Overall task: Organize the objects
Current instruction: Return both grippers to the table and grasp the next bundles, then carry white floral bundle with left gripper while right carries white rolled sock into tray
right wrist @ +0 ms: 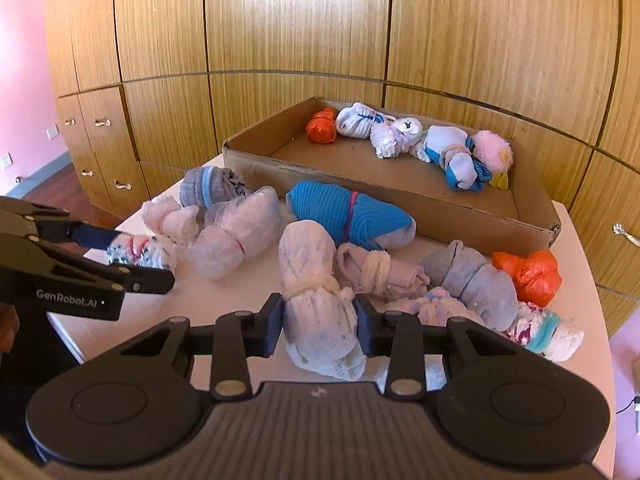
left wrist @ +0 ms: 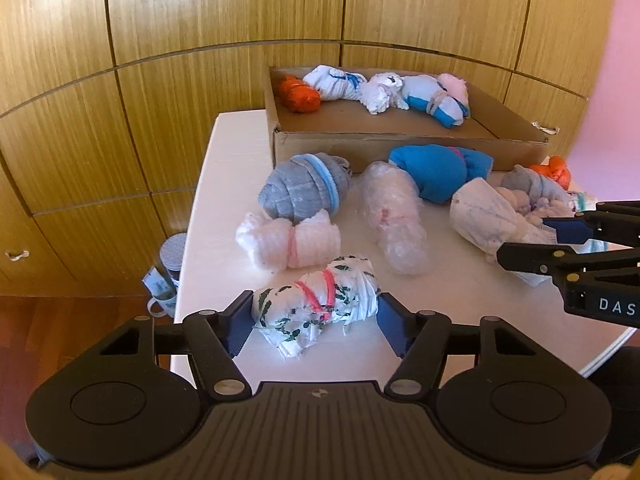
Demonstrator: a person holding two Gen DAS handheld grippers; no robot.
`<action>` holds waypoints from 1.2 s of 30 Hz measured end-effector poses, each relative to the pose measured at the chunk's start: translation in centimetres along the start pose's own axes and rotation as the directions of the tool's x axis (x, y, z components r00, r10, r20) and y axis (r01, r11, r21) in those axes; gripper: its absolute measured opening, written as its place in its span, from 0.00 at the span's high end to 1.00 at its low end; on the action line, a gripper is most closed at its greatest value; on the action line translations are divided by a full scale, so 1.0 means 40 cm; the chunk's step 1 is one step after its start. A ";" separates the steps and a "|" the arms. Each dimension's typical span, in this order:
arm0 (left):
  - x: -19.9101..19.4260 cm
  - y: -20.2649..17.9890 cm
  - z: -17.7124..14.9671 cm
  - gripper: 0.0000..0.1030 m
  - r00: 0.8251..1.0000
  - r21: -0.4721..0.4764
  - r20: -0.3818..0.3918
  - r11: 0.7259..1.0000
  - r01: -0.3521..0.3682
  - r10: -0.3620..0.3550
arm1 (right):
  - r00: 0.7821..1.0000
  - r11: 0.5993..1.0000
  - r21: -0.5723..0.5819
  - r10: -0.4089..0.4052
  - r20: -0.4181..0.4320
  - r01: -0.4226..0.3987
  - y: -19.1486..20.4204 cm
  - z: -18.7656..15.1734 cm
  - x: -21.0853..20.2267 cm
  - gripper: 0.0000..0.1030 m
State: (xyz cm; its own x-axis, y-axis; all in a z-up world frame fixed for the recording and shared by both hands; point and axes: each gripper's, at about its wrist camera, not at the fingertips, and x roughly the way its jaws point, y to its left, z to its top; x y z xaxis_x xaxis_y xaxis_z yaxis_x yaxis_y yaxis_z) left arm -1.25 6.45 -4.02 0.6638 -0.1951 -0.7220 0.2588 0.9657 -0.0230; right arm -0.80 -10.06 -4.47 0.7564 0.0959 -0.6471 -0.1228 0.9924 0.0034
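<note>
Left gripper (left wrist: 316,320) straddles the leaf-print bundle (left wrist: 320,300) at the near edge of the tabletop (left wrist: 460,304). Its fingers (left wrist: 236,328) sit against the two ends of the bundle; contact looks light on the left and snug on the right, so the hold is judged as just made.

Right gripper (right wrist: 318,324) is clamped across the pale speckled bundle (right wrist: 312,280), just below its tied waist. The cloth bulges above and below the pads, a firm squeeze.

Cardboard box (right wrist: 420,200) stands at the far side of the tabletop with five or so bundles already along its back wall. Roughly nine more lie loose in front of it, among them the blue ribbed bundle (right wrist: 344,212) and the orange bag knot (right wrist: 528,272).

Handling judgement: rolled socks and cloth, light, soft, compressible, not fragile. They give under the pads, so a shallow pinch could slip off a loose end. Best hold is across the thick middle beside the elastic band, where the roll is densest. Plastic-wrapped rolls probably slide more.
</note>
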 end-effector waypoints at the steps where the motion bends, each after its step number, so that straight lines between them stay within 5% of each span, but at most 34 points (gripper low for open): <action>1: -0.002 -0.002 0.001 0.32 1.000 0.004 -0.002 1.000 0.009 -0.009 | 1.000 1.000 0.005 0.004 0.003 -0.004 -0.003 0.003 -0.002 0.67; 9: -0.066 -0.023 0.036 0.32 0.998 0.059 0.040 0.997 0.042 -0.045 | 0.998 0.998 0.048 0.041 0.049 -0.043 -0.026 0.036 -0.049 0.67; 23: -0.073 0.018 0.281 0.32 0.987 0.240 0.161 0.970 -0.027 -0.013 | 0.985 0.995 0.061 0.069 0.158 -0.080 -0.072 0.214 -0.090 0.67; 36: 0.019 0.015 0.388 0.32 0.991 0.261 0.133 0.965 -0.028 -0.008 | 0.986 0.996 0.036 0.080 0.149 -0.086 -0.102 0.325 -0.005 0.67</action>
State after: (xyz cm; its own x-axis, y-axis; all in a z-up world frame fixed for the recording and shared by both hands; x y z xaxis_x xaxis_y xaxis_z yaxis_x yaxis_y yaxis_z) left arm 10.29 4.22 6.16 0.7494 -0.2235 -0.6232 0.4143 0.8926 0.1780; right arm 7.91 -13.11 5.55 0.8316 0.1850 -0.5237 -0.1643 0.9826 0.0861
